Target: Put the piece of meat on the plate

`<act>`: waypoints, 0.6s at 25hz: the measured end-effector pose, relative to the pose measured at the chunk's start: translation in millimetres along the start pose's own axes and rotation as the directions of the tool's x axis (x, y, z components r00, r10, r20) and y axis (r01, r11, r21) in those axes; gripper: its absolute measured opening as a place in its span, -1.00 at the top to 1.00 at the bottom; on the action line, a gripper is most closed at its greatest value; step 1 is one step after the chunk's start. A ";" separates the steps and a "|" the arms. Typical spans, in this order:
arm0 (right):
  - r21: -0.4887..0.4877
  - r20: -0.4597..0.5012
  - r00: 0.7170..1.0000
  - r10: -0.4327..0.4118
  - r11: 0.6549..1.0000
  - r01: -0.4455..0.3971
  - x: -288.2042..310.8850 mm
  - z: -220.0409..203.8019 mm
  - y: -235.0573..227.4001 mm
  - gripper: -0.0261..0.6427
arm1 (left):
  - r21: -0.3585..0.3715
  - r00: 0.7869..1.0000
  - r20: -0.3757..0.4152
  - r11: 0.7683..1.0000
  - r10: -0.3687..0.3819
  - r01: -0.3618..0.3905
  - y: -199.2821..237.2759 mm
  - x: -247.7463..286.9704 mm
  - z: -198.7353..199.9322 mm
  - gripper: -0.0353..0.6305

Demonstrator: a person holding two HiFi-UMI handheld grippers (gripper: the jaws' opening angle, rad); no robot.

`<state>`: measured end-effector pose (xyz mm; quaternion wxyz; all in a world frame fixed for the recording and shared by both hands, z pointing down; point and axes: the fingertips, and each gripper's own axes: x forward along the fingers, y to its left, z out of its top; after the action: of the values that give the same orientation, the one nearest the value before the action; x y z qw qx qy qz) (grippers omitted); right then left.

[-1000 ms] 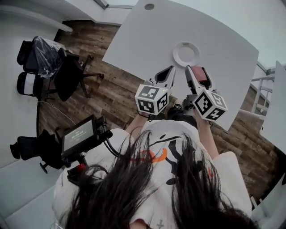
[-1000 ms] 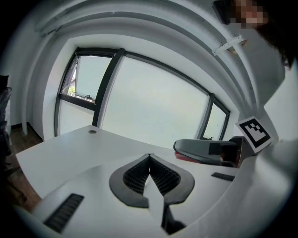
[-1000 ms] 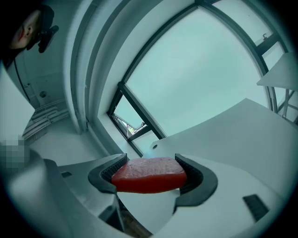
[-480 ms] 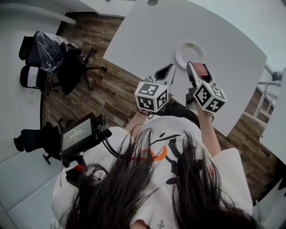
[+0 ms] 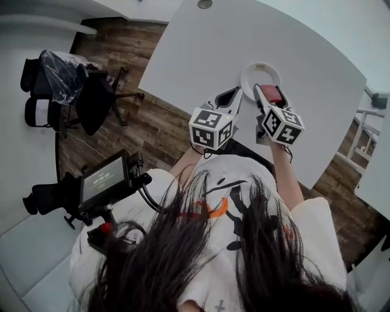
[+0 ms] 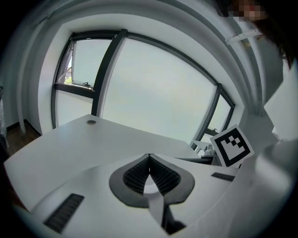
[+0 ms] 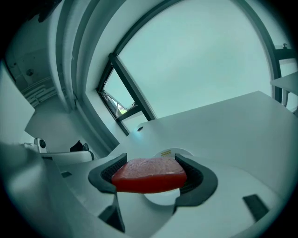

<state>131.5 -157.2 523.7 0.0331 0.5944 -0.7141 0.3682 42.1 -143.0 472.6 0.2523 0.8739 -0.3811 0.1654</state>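
My right gripper [image 7: 148,175] is shut on the red piece of meat [image 7: 148,175], which spans the gap between its dark pads. In the head view the meat [image 5: 273,95] hangs at the near rim of the white plate [image 5: 251,74], with the right gripper [image 5: 269,95] just over that rim. The plate [image 7: 170,153] shows partly behind the meat in the right gripper view. My left gripper [image 5: 233,93] is held beside it on the left, over the table's near edge. In the left gripper view, the left gripper [image 6: 149,168] has its jaws shut with nothing between them.
The white table [image 5: 201,55] has a round cable hole [image 5: 204,4] at its far side. Black office chairs [image 5: 67,85] stand on the wooden floor at the left. A small screen on a rig [image 5: 106,180] sits at my left side.
Both grippers have moved forward toward the plate. The meat in the right gripper now sits at the plate's near rim.
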 end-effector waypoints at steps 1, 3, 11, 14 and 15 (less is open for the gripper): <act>-0.010 -0.014 1.000 -0.005 1.000 0.005 11.0 -0.3 -0.5 -0.07 | -0.002 1.000 -0.009 1.000 -0.005 0.005 7.1 5.8 0.9 0.88; -0.031 -0.039 0.999 -0.017 0.999 0.016 18.9 -4.8 -3.8 -0.07 | -0.005 1.000 -0.020 1.000 -0.012 0.012 9.6 9.9 -0.5 0.88; -0.137 -0.131 0.989 -0.062 0.990 0.044 45.1 -20.8 -11.5 -0.07 | -0.029 1.000 -0.026 1.000 -0.010 0.009 23.9 10.3 1.0 0.88; -0.161 -0.166 0.983 -0.084 0.985 0.057 74.6 -22.8 -2.1 -0.07 | -0.049 0.999 -0.033 0.999 -0.006 0.004 54.4 11.3 8.7 0.88; -0.168 -0.173 0.981 -0.090 0.984 0.060 77.3 -24.4 -2.7 -0.07 | -0.052 0.999 -0.033 0.999 -0.004 0.003 56.8 11.2 9.0 0.88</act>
<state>101.8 -207.3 580.2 0.1594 0.5806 -0.7129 0.3595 7.7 -187.7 488.5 0.2816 0.8649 -0.3796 0.1692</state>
